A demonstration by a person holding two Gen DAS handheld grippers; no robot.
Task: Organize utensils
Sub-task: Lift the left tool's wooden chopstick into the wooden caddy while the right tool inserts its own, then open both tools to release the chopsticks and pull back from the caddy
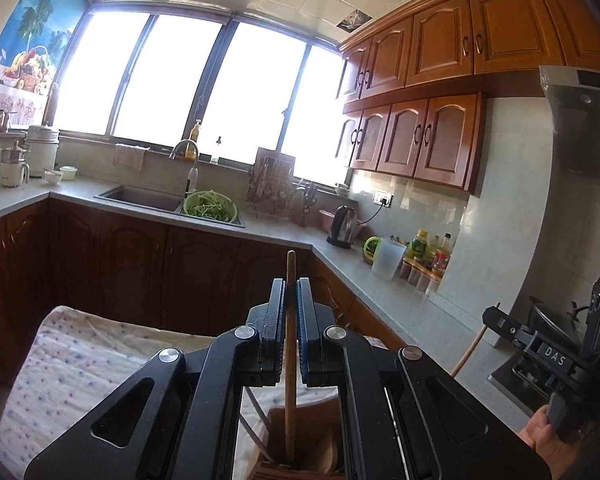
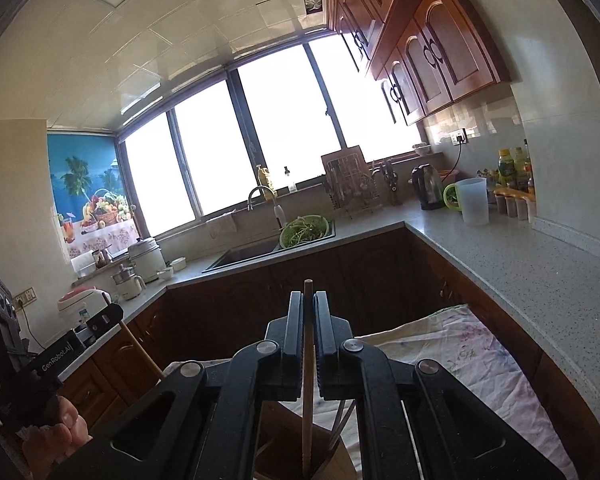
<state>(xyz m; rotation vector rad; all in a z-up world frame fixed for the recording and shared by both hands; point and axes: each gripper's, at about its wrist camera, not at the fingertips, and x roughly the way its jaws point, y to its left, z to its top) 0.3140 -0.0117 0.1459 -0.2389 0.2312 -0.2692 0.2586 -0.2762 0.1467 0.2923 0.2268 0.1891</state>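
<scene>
Each claw is closed on one thin wooden chopstick, left claw [image 1: 289, 308] on the darker stick [image 1: 290, 344] and right claw [image 2: 308, 320] on the paler stick [image 2: 308, 380], both held upright above the brown wooden utensil holder [image 1: 300, 440], probably so they can drop straight in.
</scene>
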